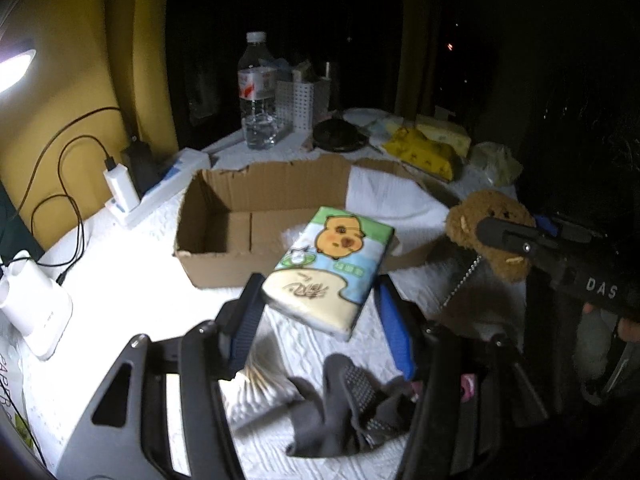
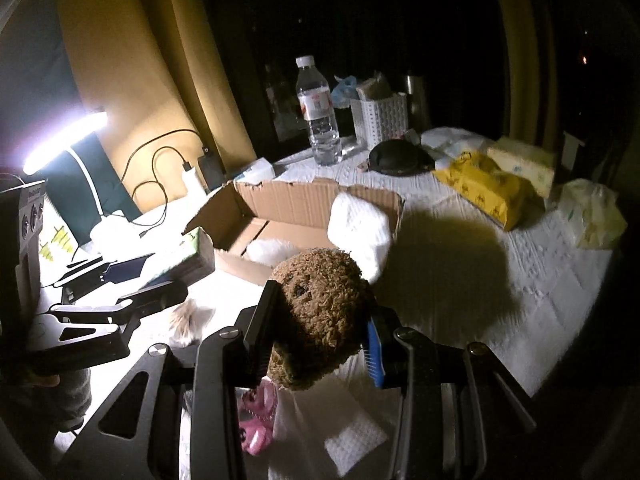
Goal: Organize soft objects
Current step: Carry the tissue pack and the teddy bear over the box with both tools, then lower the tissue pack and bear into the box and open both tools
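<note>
Evidently the table [image 1: 132, 312], spread with a white quilted cover, serves as the sorting ground, and the open cardboard box [image 1: 224, 240] at its middle looks like the collecting place, since it lies with its top open toward both grippers and already has something white and fluffy on its floor, seen from the right wrist view. A white folded cloth [image 2: 360, 228] is draped over the box's far right corner, half in and half out. Behind the box stand things that seem no part of the job: a water bottle [image 1: 258, 92], a white perforated basket [image 1: 302, 100], and to the right a yellow tissue pack [image 1: 420, 152]. The left gripper [image 1: 316, 312] holds a pack of tissues [image 1: 332, 268] printed with a cartoon animal; its fingers [image 1: 394, 332] pinch the near end, so the pack sticks out forward and tilted, its far end reaching over the front edge of the box, probably to be let go there. The right gripper [image 2: 316, 340] is closed around a brown plush toy [image 2: 320, 316], squeezed at its lower body so the face points up and forward; it is held above the table just right of the box, apparently waiting its turn. From the toy hangs a small bead chain [image 1: 464, 280]. Near the person lie a grey cloth [image 1: 344, 404] and something pink [image 2: 258, 420], not yet picked up, so the sorting seems only partly done.
</note>
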A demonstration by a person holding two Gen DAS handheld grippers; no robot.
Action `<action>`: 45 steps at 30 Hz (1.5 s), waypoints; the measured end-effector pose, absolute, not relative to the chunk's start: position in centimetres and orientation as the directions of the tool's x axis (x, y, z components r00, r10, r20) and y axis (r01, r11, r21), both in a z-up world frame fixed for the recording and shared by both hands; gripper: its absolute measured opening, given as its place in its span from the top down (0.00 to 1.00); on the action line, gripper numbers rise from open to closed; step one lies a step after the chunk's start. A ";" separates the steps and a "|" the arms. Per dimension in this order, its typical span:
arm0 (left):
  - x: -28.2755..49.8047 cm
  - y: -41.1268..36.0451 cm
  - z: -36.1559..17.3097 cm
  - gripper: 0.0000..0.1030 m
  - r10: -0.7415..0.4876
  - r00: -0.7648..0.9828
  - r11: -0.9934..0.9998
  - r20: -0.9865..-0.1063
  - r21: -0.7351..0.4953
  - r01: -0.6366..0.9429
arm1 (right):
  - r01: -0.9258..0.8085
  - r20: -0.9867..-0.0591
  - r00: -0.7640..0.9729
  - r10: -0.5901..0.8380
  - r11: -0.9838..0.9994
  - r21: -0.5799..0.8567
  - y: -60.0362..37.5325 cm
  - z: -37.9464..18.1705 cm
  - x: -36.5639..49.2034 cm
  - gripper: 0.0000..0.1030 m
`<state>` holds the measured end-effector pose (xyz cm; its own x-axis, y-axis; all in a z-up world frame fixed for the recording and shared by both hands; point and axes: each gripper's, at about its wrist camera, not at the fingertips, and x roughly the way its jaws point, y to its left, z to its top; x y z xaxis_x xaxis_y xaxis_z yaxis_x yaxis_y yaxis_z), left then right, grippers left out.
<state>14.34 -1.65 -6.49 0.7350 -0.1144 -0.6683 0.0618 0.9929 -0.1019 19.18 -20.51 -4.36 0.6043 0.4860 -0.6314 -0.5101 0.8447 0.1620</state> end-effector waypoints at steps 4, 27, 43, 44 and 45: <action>15.1 -0.4 -6.2 0.45 -0.114 0.744 0.992 -0.658 -0.120 0.046 | -0.514 -0.635 0.606 0.479 0.845 0.148 -19.6 -4.1 19.8 0.62; 21.4 4.4 -7.6 0.45 -0.042 0.764 0.988 -0.644 -0.143 -0.066 | -0.544 -0.627 0.609 0.485 0.831 0.115 -14.7 -3.8 25.6 0.62; 23.6 4.8 -11.1 0.45 -0.034 0.695 0.988 -0.718 -0.130 -0.086 | -0.487 -0.705 0.567 0.426 0.864 0.130 -12.1 -8.3 28.0 0.62; 23.6 4.5 -11.1 0.45 -0.027 0.693 0.989 -0.720 -0.118 -0.084 | -0.483 -0.705 0.568 0.426 0.865 0.134 -12.1 -8.4 28.0 0.62; 23.6 4.3 -11.2 0.45 -0.025 0.692 0.991 -0.722 -0.110 -0.080 | -0.481 -0.703 0.570 0.426 0.866 0.135 -12.2 -8.6 28.0 0.62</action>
